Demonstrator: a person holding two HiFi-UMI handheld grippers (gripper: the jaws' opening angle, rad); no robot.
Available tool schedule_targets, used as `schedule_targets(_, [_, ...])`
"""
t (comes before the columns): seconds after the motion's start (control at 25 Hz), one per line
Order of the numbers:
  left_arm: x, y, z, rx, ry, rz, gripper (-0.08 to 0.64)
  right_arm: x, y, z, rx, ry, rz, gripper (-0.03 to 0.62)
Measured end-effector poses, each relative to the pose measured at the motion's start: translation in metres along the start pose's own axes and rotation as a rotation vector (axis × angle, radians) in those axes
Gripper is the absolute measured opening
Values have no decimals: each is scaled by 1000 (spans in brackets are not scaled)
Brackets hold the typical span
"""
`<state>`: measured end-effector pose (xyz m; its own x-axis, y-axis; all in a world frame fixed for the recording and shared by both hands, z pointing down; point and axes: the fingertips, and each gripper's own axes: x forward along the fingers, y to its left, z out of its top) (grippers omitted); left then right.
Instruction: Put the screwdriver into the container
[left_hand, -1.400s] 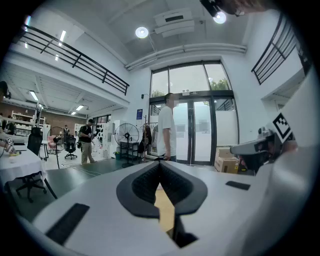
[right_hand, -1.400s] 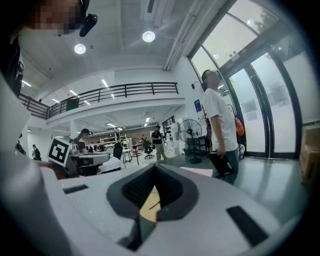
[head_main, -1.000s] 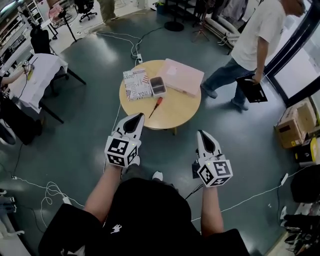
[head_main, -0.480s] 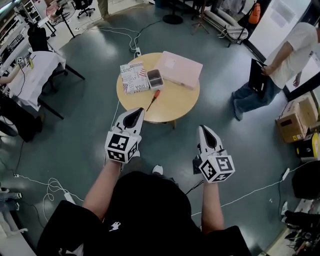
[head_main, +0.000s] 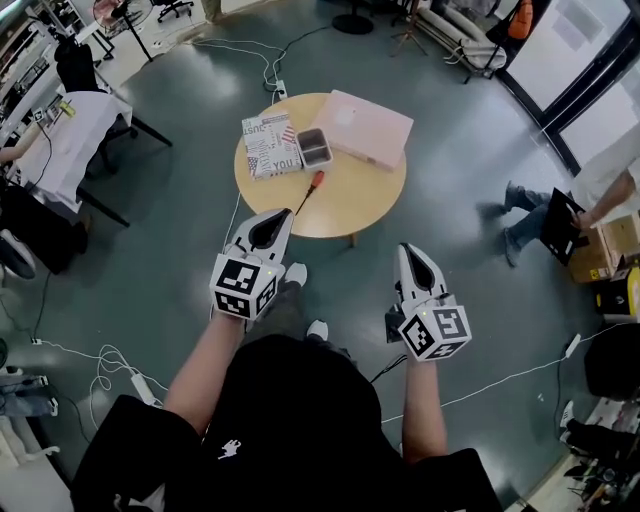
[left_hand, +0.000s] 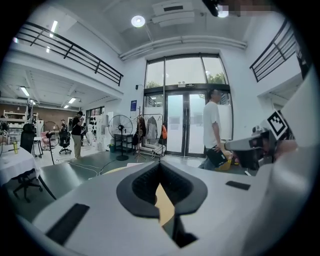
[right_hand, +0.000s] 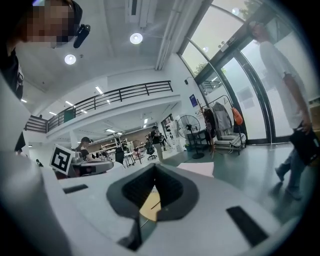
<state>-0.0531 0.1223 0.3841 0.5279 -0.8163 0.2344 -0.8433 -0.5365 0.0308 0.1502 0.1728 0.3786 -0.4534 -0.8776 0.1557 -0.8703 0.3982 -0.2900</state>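
The screwdriver lies on the round desk, not yet touched. Its red handle is at the far end, just short of the container, and its dark shaft points back toward the desk's near edge. The long axis therefore runs on a slant, from the container down toward the person's left side. The container is a small grey tray that sits between a printed book and a pink box. The left gripper has its jaws closed together with nothing between them. In the head view its tip lines up almost with the shaft's end at the desk's rim, but it seems to hang short of the desk and above it. The right gripper is shut and empty too, and it sits lower in that view, well apart from the tool and off to its right. The left is judged the nearer hand. It points roughly along the shaft, so its jaws would have to open and probably turn across the axis to close on the handle.
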Motion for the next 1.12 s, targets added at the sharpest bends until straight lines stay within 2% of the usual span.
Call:
schedule_targets(0.32, [45,20,-8,-16,19,-5,3,28,-22,-2,3,28,-39,2])
schedule_targets(0.72, [115,61,-5,-36,65,-29,3,93,-58,16,3,46,-82,2])
schedule_targets(1.12, [184,98,-15,-21,137,-105,3,155,-86,20,16,72,-150,2])
